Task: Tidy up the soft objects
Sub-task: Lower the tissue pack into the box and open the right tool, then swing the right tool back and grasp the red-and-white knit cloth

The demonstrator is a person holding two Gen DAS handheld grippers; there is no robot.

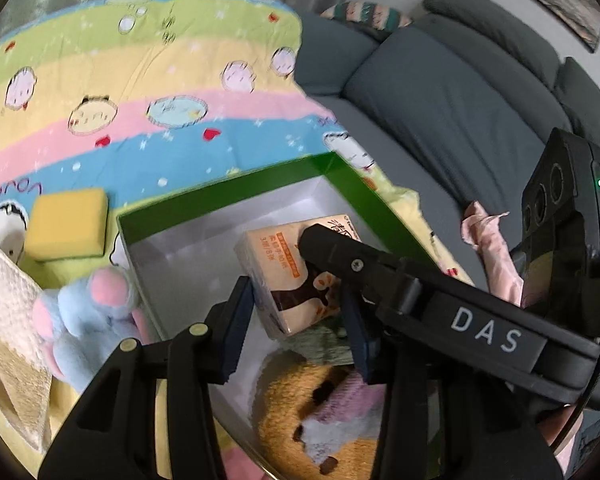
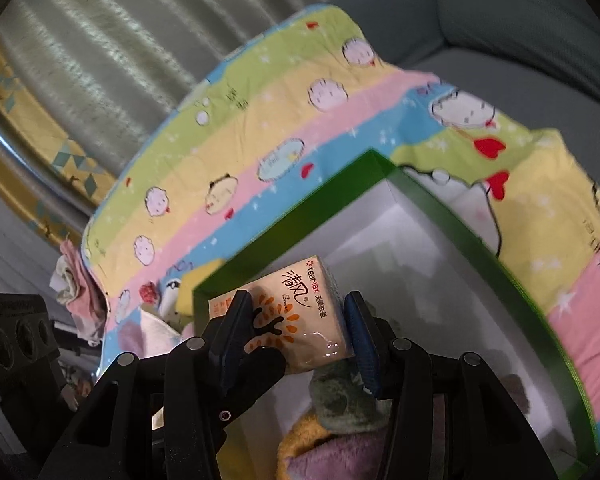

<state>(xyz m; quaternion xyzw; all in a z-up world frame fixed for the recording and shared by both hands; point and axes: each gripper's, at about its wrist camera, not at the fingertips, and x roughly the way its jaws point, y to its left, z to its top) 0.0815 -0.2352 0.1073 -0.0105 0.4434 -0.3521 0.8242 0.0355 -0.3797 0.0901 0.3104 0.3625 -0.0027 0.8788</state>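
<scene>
A cream and orange tissue pack (image 2: pixel 296 316) is held over the green-rimmed white box (image 2: pixel 460 216). My right gripper (image 2: pixel 296 332) is shut on the pack across its sides. In the left wrist view the same pack (image 1: pixel 288 276) sits between my left gripper's (image 1: pixel 296 316) open fingers, with the right gripper's black finger lying over it. In the box lie a brown round plush with purple cloth (image 1: pixel 324 412) and a green knitted piece (image 1: pixel 320 344). The box rim (image 1: pixel 228 192) rests on a striped cartoon quilt (image 1: pixel 140 80).
A yellow sponge (image 1: pixel 68 224), a blue and pink plush (image 1: pixel 84 320) and a cream towel (image 1: pixel 8 320) lie left of the box. A grey sofa (image 1: pixel 440 100) runs to the right, with pink cloth (image 1: pixel 496 256) on it. A curtain (image 2: pixel 100 60) hangs behind.
</scene>
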